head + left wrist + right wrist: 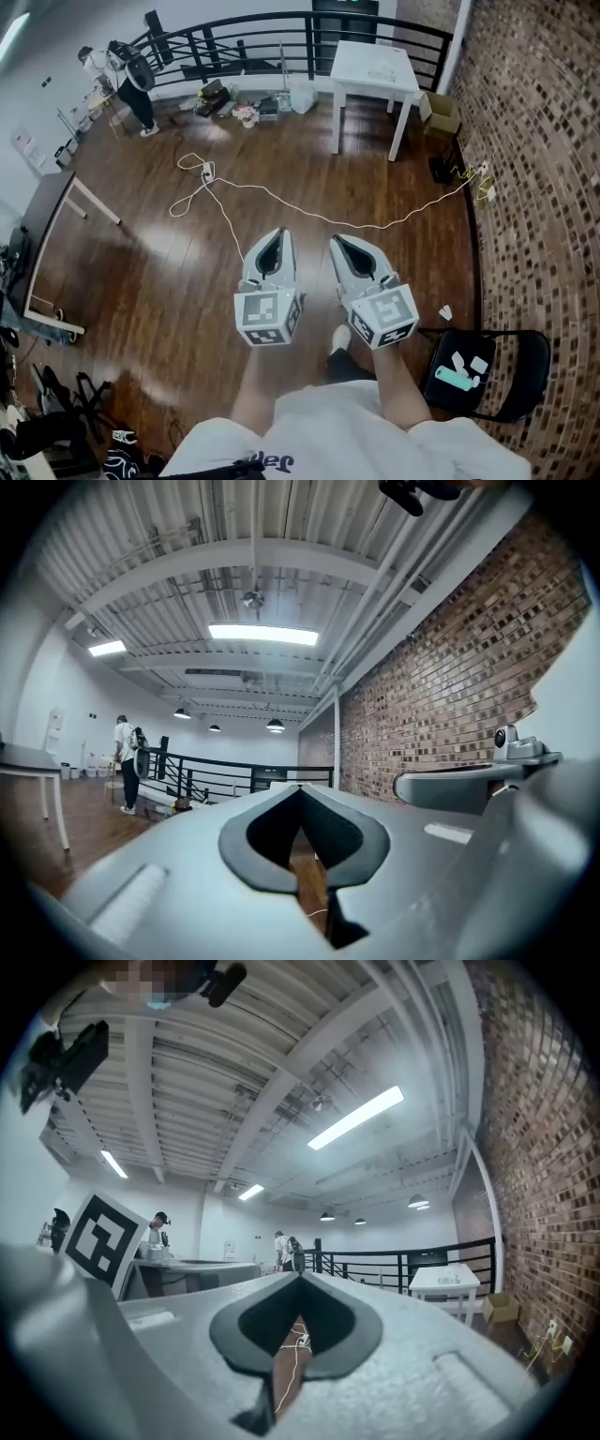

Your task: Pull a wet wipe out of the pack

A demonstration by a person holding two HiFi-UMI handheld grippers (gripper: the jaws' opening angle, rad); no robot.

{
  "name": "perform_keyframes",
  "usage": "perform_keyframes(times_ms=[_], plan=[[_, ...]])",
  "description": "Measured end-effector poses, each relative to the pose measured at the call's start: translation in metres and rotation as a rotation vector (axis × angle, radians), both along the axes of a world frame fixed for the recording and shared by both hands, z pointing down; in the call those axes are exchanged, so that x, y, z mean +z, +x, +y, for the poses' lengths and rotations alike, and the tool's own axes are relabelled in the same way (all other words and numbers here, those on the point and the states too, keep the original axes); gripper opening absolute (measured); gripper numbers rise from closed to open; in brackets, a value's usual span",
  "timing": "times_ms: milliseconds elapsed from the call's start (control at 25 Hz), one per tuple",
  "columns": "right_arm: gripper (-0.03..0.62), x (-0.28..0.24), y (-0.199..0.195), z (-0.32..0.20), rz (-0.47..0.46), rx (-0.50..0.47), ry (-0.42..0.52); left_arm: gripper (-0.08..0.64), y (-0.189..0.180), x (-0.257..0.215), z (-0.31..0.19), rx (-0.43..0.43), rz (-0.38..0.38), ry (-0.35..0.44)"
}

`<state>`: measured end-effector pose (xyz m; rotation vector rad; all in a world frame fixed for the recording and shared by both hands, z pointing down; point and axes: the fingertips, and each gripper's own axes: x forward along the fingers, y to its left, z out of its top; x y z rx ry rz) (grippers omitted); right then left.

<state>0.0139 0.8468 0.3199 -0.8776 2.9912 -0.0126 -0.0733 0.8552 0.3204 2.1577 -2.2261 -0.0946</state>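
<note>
**Left gripper**: grey two-jaw tool with marker cube, held level. Jaws together, nothing between them.

**Right gripper**: same pattern, just beside the left. Jaws closed, empty.

**Dark wooden plank floor**: lies below both tools. A thin white cable trails across it.

**Black folding chair**: stands low to the person's right, near the red brick wall.

**Teal oblong packet**: lies on the chair seat among small white pieces. It is probably the wipe pack but too small to confirm, and is well apart from both tools.

**Step in hand**, as judged: the approach. Turn toward the chair and lower both tools. Pin the packet with one, spread the other's jaws, and pinch only the top wipe at the opening.
</note>
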Motion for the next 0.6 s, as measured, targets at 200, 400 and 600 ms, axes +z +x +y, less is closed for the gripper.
perform_keyframes(times_ms=[200,400,600], plan=[[-0.009,-0.025,0.026,-0.105,-0.033,0.053,0.031,0.015,0.038,-0.027,-0.107,0.075,-0.014,0.055],[-0.009,-0.019,0.058,-0.18,-0.022,0.116,0.024,0.015,0.078,-0.019,-0.181,0.159,-0.023,0.036],[-0.009,-0.015,0.081,-0.228,-0.023,0.178,0.005,0.015,0.091,-0.02,-0.229,0.199,-0.011,0.001]])
